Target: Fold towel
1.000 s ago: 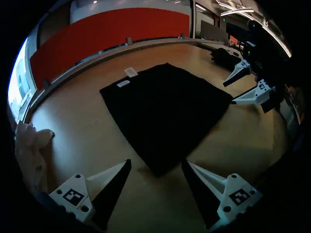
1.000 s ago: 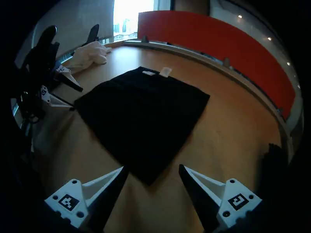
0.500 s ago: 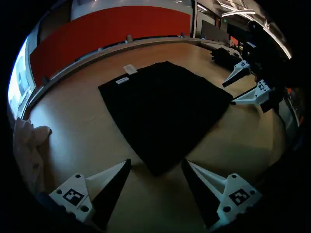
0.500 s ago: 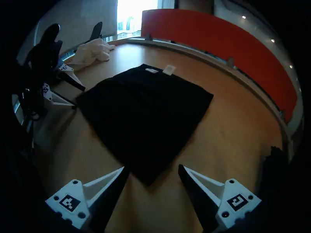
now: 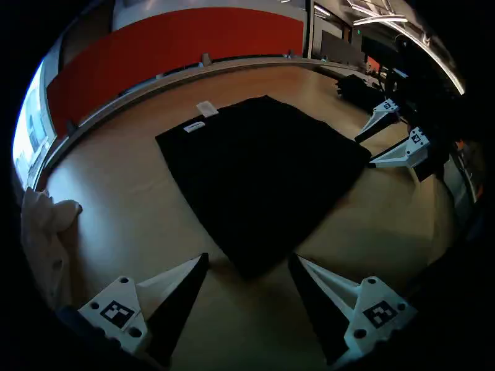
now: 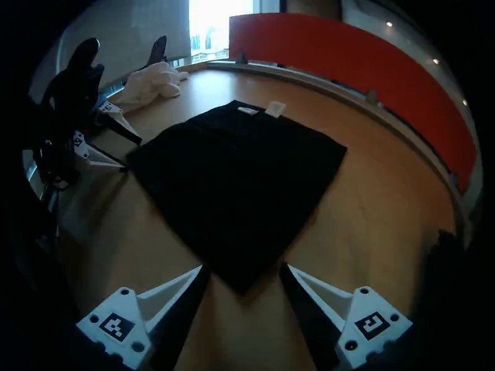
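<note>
step: pre-grasp, fold not begun | black towel (image 5: 260, 161) flat on table (image 5: 117, 191) | left claw (image 5: 247, 256), right claw (image 6: 242, 267) both wide, each straddling a corner | next: drop, pinch corners

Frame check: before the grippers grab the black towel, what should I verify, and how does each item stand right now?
1. Left gripper open: ok.
2. Right gripper open: ok.
3. Black towel lies flat on the wooden table: ok.
4. A towel corner lies between each gripper's jaws: ok.
5. Jaws touching the towel: cannot tell.
6. White cloth lies apart from the towel: ok.
</note>
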Demonstrator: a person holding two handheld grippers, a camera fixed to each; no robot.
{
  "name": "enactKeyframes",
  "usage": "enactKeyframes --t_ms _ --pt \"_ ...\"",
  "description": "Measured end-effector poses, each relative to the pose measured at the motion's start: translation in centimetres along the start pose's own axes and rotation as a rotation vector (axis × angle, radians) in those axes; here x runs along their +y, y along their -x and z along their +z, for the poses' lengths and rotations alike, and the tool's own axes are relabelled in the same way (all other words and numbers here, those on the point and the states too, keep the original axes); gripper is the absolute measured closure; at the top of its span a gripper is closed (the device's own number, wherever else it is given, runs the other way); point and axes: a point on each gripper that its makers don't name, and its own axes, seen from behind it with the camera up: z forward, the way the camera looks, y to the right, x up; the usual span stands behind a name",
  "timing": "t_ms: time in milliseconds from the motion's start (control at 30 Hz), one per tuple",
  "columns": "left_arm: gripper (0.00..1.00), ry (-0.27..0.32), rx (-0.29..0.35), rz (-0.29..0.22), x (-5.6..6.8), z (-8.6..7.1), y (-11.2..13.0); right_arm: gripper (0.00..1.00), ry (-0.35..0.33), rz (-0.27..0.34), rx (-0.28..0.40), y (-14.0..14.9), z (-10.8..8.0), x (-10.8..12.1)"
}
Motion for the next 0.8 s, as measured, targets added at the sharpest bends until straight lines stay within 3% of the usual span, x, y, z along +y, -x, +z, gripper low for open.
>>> enactKeyframes --t_ms 267,567,667,800 --pt "0.17 0.01 -0.012 0.011 0.4 0.1 -0.1 0.28 -0.008 -0.003 0.007 0.1 -0.1 -0.3" --pt "0.24 0.01 -0.025 0.01 0.7 0.0 -0.1 0.62 0.007 0.024 0.004 0.1 0.0 0.3" --pt "0.27 0.009 -0.028 0.008 0.8 0.1 -0.1 0.65 0.011 0.031 0.001 0.1 0.0 0.4" --pt "0.4 0.007 -0.032 0.006 1.0 0.1 -0.1 0.67 0.016 0.033 -0.005 0.1 0.0 0.4"
